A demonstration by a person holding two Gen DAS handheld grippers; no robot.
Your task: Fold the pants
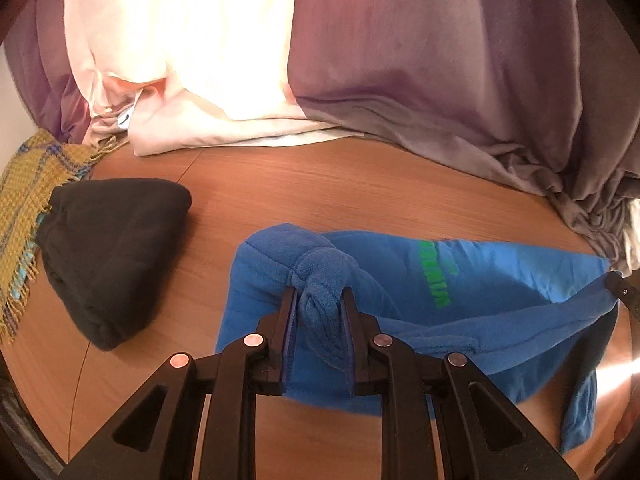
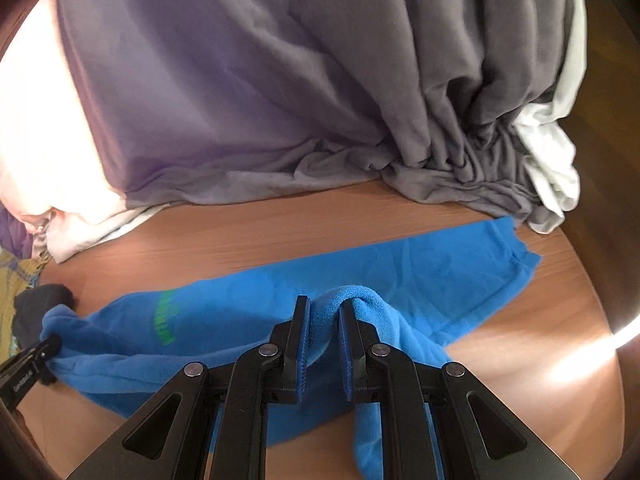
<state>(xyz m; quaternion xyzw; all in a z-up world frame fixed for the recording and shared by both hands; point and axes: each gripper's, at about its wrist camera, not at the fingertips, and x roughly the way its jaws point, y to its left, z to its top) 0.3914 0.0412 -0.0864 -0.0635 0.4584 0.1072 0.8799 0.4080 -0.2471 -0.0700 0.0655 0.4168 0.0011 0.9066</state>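
The blue pants are pinched by the left hand-held gripper and right hand-held gripper alike; a black garment lies just beside them on the bench — draped bedding is heaped behind.

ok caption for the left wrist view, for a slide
Left tool pinching a bunched fold of blue fleece pants on a wooden table, beside a black folded garment.

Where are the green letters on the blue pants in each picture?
Left wrist view: the green letters sit right of centre on the blue fleece pants, up and right of the left claw, which pinches bunched fabric.
Right wrist view: the green letters sit left of centre on the pants, left of the right claw, which also pinches fabric.
Shared landmark: the folded black cloth, on the wooden table's left in both views.
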